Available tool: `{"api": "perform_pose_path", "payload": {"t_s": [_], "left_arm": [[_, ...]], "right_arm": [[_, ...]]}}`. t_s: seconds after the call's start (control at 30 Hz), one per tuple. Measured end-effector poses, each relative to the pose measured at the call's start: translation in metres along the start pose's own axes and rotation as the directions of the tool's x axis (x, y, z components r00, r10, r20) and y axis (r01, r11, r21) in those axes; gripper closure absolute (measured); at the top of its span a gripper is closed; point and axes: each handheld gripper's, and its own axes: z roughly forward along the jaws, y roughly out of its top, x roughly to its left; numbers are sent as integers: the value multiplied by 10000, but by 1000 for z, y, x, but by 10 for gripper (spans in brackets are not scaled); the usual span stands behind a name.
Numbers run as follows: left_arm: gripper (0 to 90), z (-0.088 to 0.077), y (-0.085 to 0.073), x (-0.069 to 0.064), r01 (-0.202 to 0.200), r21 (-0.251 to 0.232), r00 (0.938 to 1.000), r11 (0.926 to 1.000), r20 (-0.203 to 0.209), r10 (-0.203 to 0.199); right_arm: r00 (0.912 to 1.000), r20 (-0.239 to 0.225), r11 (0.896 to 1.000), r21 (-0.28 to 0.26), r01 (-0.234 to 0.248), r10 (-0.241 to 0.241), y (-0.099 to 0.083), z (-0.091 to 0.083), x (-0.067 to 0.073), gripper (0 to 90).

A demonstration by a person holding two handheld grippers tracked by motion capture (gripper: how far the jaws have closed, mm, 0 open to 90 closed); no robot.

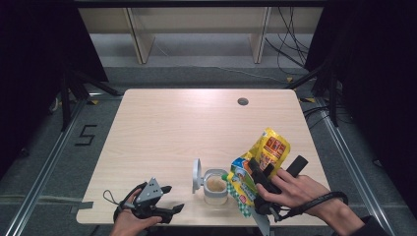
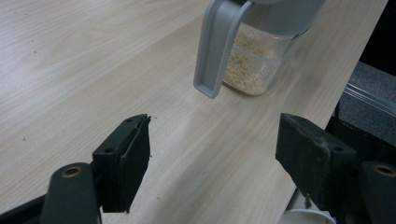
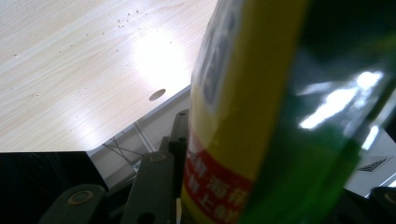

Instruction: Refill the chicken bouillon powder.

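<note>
A small clear jar (image 1: 215, 186) of beige crumbs stands near the table's front edge, its grey lid (image 1: 196, 175) flipped up on its left side. My right gripper (image 1: 277, 163) is shut on a yellow and green pouch (image 1: 260, 162), which hangs tilted with its lower end just right of the jar's mouth. In the right gripper view the pouch (image 3: 243, 116) sits close up between the jaws. My left gripper (image 1: 172, 198) rests open at the front left, pointing at the jar. In the left gripper view the jar (image 2: 254, 65) and its lid (image 2: 219, 46) lie beyond the open jaws of the left gripper (image 2: 215, 144).
The light wood table (image 1: 177, 128) has a round cable hole (image 1: 242, 102) at its back right. Dark curtains flank both sides. Shelving legs and cables lie on the floor behind the table. A person's hands come in at the bottom edge.
</note>
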Motion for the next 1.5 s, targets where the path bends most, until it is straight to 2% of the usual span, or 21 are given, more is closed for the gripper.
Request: {"api": "perform_pose_path", "payload": {"t_s": [1.13, 1.5], "left_arm": [[257, -1, 0, 0, 61, 91, 10000, 9999, -52, -61], [257, 0, 0, 0, 76, -21, 10000, 10000, -8, -76]], "right_arm": [[10000, 60, 10000, 16, 4, -4, -2, -1, 0, 688], [10000, 84, 10000, 21, 41, -41, -2, -2, 0, 689]]}}
